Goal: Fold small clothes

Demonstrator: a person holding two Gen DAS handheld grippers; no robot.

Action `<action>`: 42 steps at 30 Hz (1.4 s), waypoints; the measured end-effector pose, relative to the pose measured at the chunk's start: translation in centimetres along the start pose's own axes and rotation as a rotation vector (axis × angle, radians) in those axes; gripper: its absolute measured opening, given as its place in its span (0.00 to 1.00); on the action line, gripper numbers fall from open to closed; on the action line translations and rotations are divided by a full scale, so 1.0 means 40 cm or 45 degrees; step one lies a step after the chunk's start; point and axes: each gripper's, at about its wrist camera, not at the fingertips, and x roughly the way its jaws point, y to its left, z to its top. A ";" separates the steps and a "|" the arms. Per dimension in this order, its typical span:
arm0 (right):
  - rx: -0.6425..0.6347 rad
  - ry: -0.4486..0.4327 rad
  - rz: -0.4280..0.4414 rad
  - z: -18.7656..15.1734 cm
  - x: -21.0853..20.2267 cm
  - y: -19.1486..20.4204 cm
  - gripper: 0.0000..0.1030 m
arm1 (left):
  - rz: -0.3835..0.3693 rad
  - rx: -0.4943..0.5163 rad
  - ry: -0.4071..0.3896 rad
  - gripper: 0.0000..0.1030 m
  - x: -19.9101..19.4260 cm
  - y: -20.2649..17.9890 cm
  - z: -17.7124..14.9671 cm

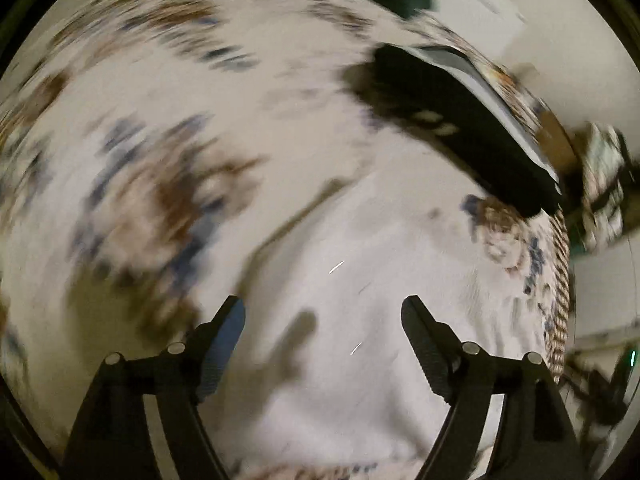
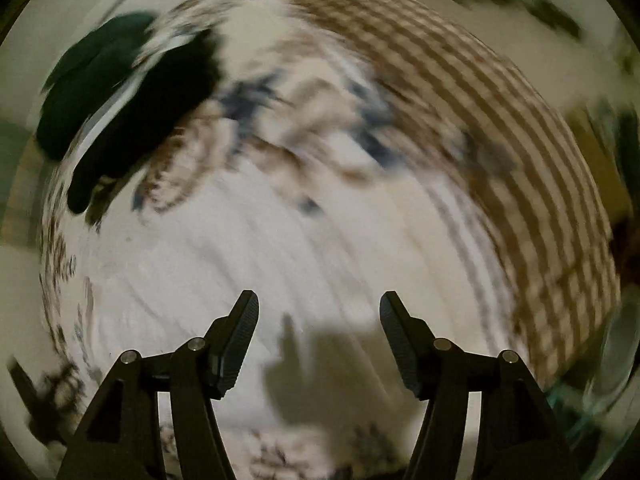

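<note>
Both pictures are smeared. The brown and blue pattern on the cloth (image 1: 168, 184) is too blurry to make out. A black thing (image 2: 148, 120) and a green thing (image 2: 92, 80) cannot be named.

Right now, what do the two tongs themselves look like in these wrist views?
Both the left tongs and the right tongs look alike: matte black linkage arms with small round silver pivot pins, and two tapered fingers whose inner pads are finely ribbed. No cables, markings or sleeves show.
</note>
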 end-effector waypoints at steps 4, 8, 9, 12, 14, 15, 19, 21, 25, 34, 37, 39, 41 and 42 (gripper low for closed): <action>-0.193 0.032 -0.013 0.126 0.132 0.135 0.64 | -0.008 0.149 0.051 0.77 0.126 -0.080 0.091; -0.336 0.105 -0.100 0.171 0.251 0.202 0.28 | 0.039 0.253 0.096 0.77 0.197 -0.115 0.119; -0.378 0.100 -0.121 0.175 0.268 0.214 0.08 | 0.047 0.266 0.104 0.77 0.207 -0.120 0.122; -0.438 0.036 -0.179 0.175 0.272 0.227 0.00 | 0.046 0.279 0.119 0.77 0.217 -0.122 0.122; -0.387 -0.042 -0.205 0.187 0.242 0.207 0.00 | 0.042 0.278 0.120 0.77 0.211 -0.117 0.121; -0.321 -0.083 -0.213 0.200 0.218 0.180 0.00 | 0.043 0.276 0.118 0.77 0.209 -0.114 0.121; -0.147 -0.076 -0.019 0.239 0.167 0.117 0.01 | 0.031 0.256 0.102 0.77 0.191 -0.112 0.126; -0.136 0.035 0.089 0.249 0.188 0.142 0.02 | 0.041 0.264 0.080 0.77 0.175 -0.114 0.125; -0.313 0.166 0.138 0.210 0.237 0.234 0.56 | 0.072 0.289 0.065 0.77 0.169 -0.123 0.117; -0.503 0.096 -0.122 0.160 0.346 0.306 0.03 | 0.088 0.265 0.073 0.77 0.181 -0.116 0.117; -0.450 -0.018 -0.164 0.160 0.288 0.290 0.03 | 0.086 0.262 0.069 0.77 0.180 -0.112 0.121; -0.378 -0.091 -0.174 0.175 0.249 0.259 0.03 | 0.086 0.254 0.066 0.77 0.182 -0.109 0.125; -0.324 -0.133 -0.189 0.205 0.224 0.238 0.03 | 0.081 0.245 0.068 0.77 0.187 -0.109 0.131; -0.288 -0.138 -0.196 0.215 0.211 0.215 0.03 | 0.078 0.245 0.066 0.77 0.191 -0.111 0.136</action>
